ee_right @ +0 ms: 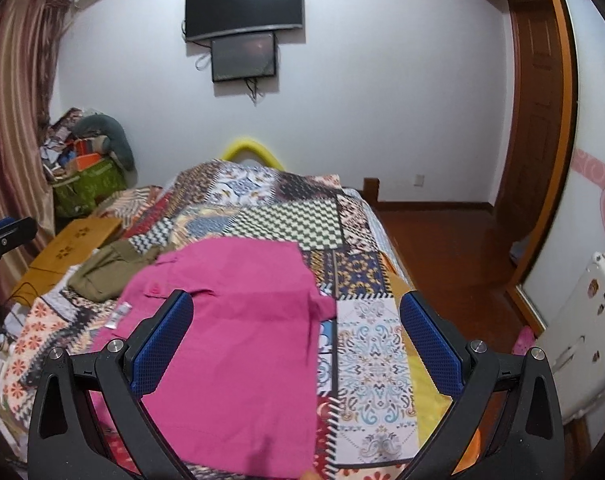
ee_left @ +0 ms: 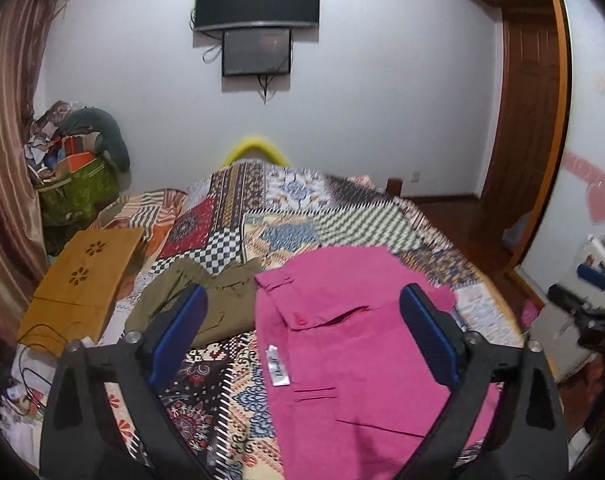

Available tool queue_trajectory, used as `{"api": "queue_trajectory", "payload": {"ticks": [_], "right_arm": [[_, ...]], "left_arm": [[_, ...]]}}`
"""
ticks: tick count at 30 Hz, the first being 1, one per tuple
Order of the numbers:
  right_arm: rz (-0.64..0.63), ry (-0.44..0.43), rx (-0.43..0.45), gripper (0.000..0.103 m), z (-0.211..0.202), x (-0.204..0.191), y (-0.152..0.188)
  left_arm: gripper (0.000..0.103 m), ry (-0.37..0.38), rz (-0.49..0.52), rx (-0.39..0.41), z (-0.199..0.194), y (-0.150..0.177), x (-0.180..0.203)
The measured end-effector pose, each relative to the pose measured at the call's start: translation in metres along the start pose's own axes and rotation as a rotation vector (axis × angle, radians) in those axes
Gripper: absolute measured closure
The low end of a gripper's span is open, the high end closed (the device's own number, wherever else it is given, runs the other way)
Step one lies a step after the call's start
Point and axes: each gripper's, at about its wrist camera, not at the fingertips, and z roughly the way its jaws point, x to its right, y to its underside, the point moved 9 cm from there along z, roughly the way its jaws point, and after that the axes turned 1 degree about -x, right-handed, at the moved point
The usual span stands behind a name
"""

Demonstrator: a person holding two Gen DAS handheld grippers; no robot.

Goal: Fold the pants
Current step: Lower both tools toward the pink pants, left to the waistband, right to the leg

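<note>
Pink pants (ee_left: 354,332) lie flat on the patchwork bedspread (ee_left: 262,208), waist end to the far left, with a white label showing. They also show in the right wrist view (ee_right: 238,320). My left gripper (ee_left: 302,320) is open and empty, held above the pants' left edge. My right gripper (ee_right: 298,328) is open and empty, held above the pants' right edge. Each gripper's blue-padded fingers (ee_left: 180,332) stand wide apart. The right gripper shows at the far right of the left wrist view (ee_left: 590,304).
Folded olive-green pants (ee_left: 206,300) lie left of the pink ones. A wooden lap desk (ee_left: 82,280) sits at the bed's left side. A cluttered pile with a green bag (ee_left: 74,184) stands in the corner. Wooden floor (ee_right: 442,248) and a door lie right.
</note>
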Motion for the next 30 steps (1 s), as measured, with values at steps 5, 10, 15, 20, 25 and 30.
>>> {"api": "queue_trajectory", "payload": {"ticks": [5, 10, 15, 20, 25, 30], "right_arm": [[0.004, -0.003, -0.038, 0.002, 0.023, 0.010, 0.007], [-0.002, -0.012, -0.101, 0.015, 0.054, 0.011, 0.020], [0.050, -0.046, -0.171, 0.031, 0.083, 0.017, 0.032], [0.065, -0.060, -0.219, 0.046, 0.106, 0.022, 0.042], [0.060, -0.068, -0.247, 0.049, 0.125, 0.020, 0.052], [0.050, -0.074, -0.279, 0.049, 0.144, 0.020, 0.060]], "left_arm": [[0.016, -0.013, 0.028, -0.057, 0.037, 0.012, -0.005], [0.022, -0.014, 0.028, -0.142, 0.078, 0.027, -0.014], [0.040, -0.004, 0.055, -0.230, 0.115, 0.046, -0.017], [0.041, 0.030, 0.055, -0.330, 0.149, 0.070, -0.019], [0.041, 0.050, 0.024, -0.416, 0.175, 0.092, -0.023], [0.041, 0.093, -0.040, -0.479, 0.191, 0.107, -0.025]]}}
